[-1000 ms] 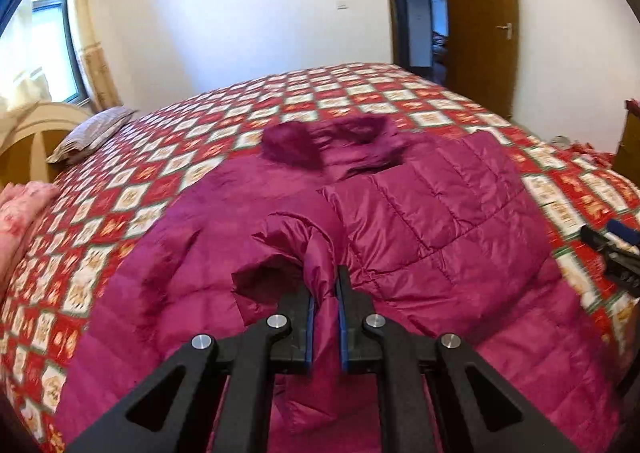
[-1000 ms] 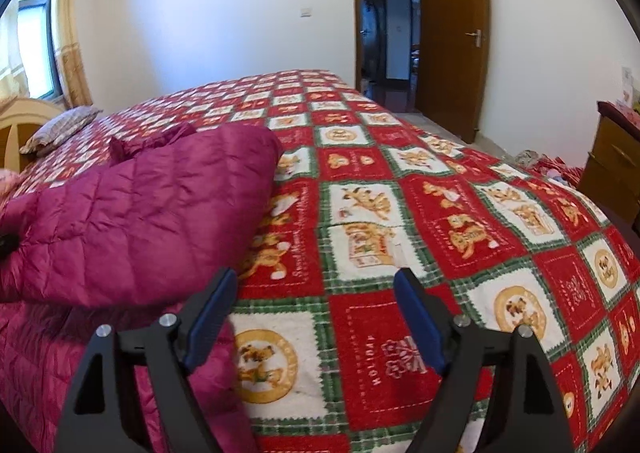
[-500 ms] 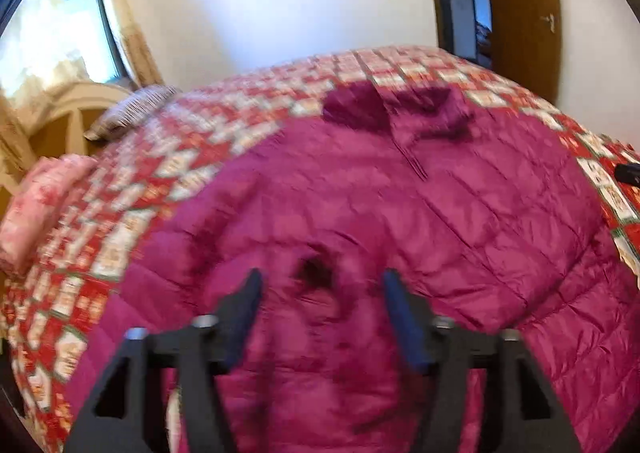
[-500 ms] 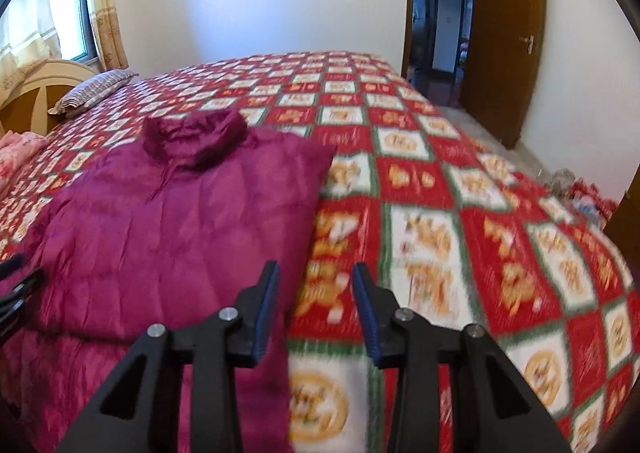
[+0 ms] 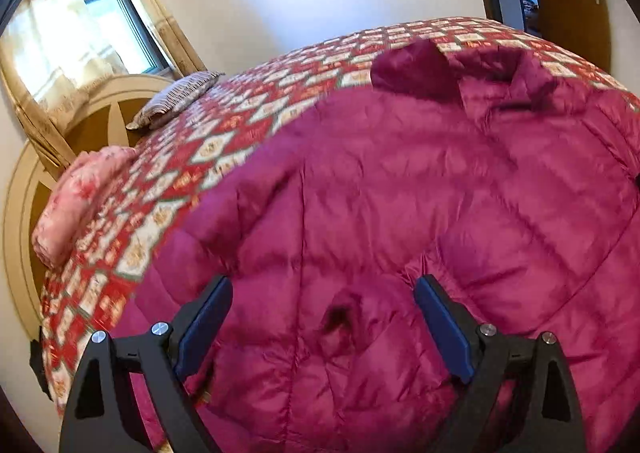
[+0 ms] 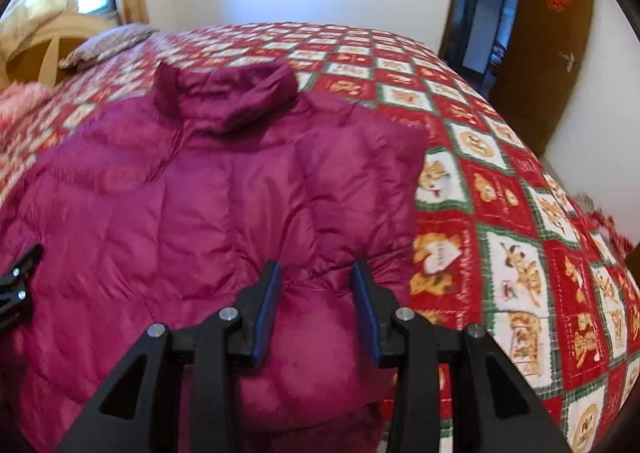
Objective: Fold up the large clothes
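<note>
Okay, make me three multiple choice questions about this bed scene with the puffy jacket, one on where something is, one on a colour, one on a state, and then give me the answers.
1. Where does the striped pillow lie?
A. at the head of the bed, by the window
B. on top of the jacket
C. on the floor by the door

2. What colour is the jacket?
A. navy blue
B. magenta
C. grey

3. How does the left gripper stand?
A. shut on a sleeve
B. shut with nothing in it
C. open above the jacket

Answers:
1. A: the pillow rests near the wooden headboard under the curtained window.
2. B: the quilted jacket is deep pink-purple against the red patterned bedspread.
3. C: its blue pads are spread wide apart, having just opened, with jacket fabric showing between them but not pinched.
</note>
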Demonstrator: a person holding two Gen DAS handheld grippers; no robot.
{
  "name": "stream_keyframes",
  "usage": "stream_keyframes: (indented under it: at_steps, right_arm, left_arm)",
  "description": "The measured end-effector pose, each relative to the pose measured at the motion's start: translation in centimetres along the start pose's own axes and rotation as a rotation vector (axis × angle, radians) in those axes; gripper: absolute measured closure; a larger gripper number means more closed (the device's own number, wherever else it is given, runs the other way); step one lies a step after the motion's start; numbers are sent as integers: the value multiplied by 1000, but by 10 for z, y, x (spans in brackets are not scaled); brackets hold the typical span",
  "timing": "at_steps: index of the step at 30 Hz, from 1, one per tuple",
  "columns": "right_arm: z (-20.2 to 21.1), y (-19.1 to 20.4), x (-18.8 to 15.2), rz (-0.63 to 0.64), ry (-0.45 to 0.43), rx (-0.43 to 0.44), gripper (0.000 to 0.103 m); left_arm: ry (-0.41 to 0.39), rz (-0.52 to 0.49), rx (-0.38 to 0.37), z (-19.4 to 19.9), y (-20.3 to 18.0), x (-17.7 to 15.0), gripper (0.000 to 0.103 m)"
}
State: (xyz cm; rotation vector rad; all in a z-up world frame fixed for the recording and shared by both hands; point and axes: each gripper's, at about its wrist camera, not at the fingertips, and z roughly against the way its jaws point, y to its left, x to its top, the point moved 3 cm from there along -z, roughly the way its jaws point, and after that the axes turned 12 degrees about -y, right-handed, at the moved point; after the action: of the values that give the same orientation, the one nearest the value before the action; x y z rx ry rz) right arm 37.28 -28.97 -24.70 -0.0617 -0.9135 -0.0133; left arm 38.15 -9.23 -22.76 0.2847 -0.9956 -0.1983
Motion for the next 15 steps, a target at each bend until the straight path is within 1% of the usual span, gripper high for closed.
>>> stream_keyframes:
  at_steps: [1,3,5,7,9,11,12,15]
  right_arm:
    - [-2,2,-4,20,3,4,62]
    - [-1,1,-3,18,5,16,62]
    - [7,-7,6,-5,4,38,62]
    - [20,-16,18,-45,-36,43,62]
    - [35,-28,37,-75,-104,17,62]
    - [37,-38,52,-116,-145,-1,62]
    - [33,-41,56,-131,-151,-15,62]
    - [7,-40,61,-151,-131,-22,62]
  left_arm:
    - [-3,5,-9,1,1,-3,10]
    - [-2,12,-19,6,6,-2,10]
    - [-18,40,-33,16,16,10,10]
    - [-53,65,-44,27,25,26,10]
    - [-94,100,-68,38,32,46,10]
    - [-100,114,-96,37,27,58,10]
    - [-94,115,-110,35,21,61,10]
    - [-66,123,-114,14,0,58,10]
